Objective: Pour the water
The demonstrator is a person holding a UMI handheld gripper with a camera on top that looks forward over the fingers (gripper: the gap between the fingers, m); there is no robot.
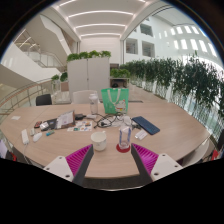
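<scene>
A clear plastic water bottle (pixel 124 135) stands upright on a red coaster (pixel 123 147) on the wooden table (pixel 170 125), just ahead of my right finger. A white cup (pixel 99 140) stands to its left, just ahead of the gap between the fingers. My gripper (pixel 112 160) is open, its magenta pads (pixel 76 157) spread wide over bare tabletop. Nothing sits between the fingers.
Cables, small items and papers clutter the table's left side (pixel 55 122). A dark notebook (pixel 146 125) lies right of the bottle. A green bag (pixel 114 99) stands at the far edge. Chairs, white cabinets and a row of plants lie beyond.
</scene>
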